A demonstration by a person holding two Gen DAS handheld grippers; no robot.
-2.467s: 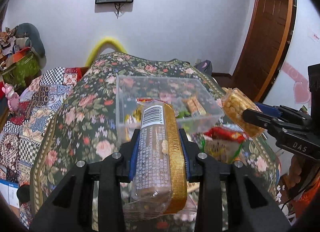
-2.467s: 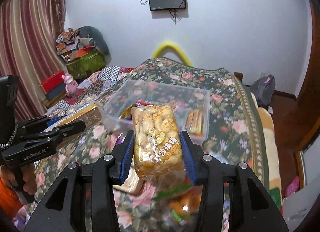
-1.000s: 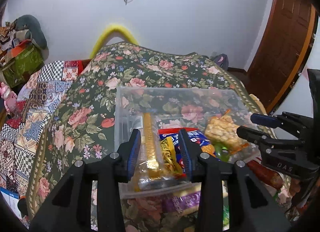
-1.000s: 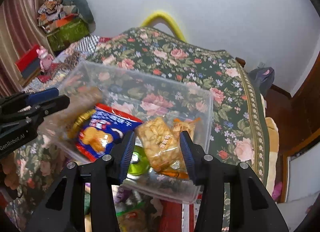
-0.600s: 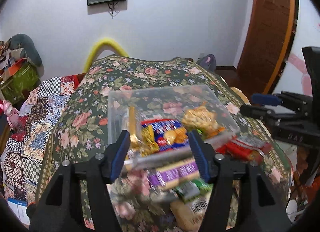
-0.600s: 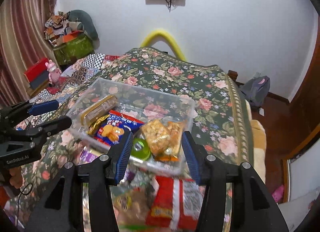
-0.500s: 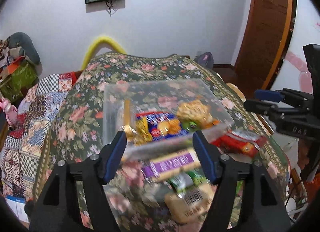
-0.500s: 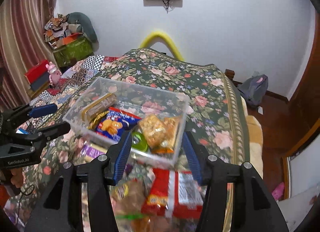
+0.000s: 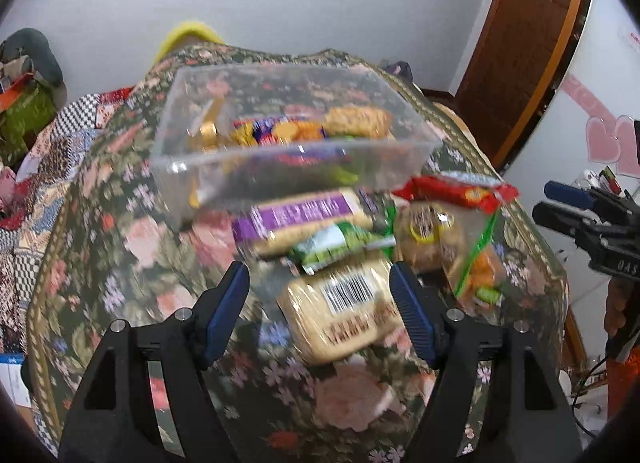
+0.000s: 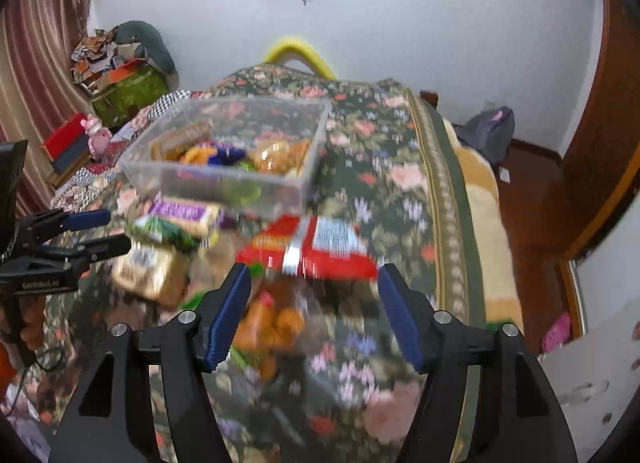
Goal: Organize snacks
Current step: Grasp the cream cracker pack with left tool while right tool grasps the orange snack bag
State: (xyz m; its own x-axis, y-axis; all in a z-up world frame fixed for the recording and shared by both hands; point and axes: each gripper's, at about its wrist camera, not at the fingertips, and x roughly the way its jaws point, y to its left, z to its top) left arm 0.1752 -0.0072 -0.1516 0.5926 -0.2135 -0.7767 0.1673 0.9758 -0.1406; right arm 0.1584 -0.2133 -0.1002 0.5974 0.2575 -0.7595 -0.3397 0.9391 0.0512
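Note:
A clear plastic bin (image 9: 292,165) on the floral bedspread holds a gold-edged packet, a blue biscuit bag and a cracker bag. In front of it lie loose snacks: a purple packet (image 9: 300,217), a green packet (image 9: 340,243), a tan barcode packet (image 9: 344,315), a red packet (image 9: 456,189) and a clear bag of buns (image 9: 436,239). My left gripper (image 9: 320,315) is open and empty, straddling the barcode packet from above. My right gripper (image 10: 314,313) is open and empty above the red packet (image 10: 308,253) and an orange snack bag (image 10: 272,323). The bin (image 10: 224,179) shows blurred.
The bed's right edge (image 10: 472,223) drops to a wooden floor with a grey bag (image 10: 488,131). A wooden door (image 9: 520,43) stands at the right. A patchwork quilt (image 9: 36,167) and cluttered boxes (image 10: 124,87) lie to the left.
Both grippers let go of their packets into the bin, opened wide and pulled back toward the loose snacks in front of the bin.

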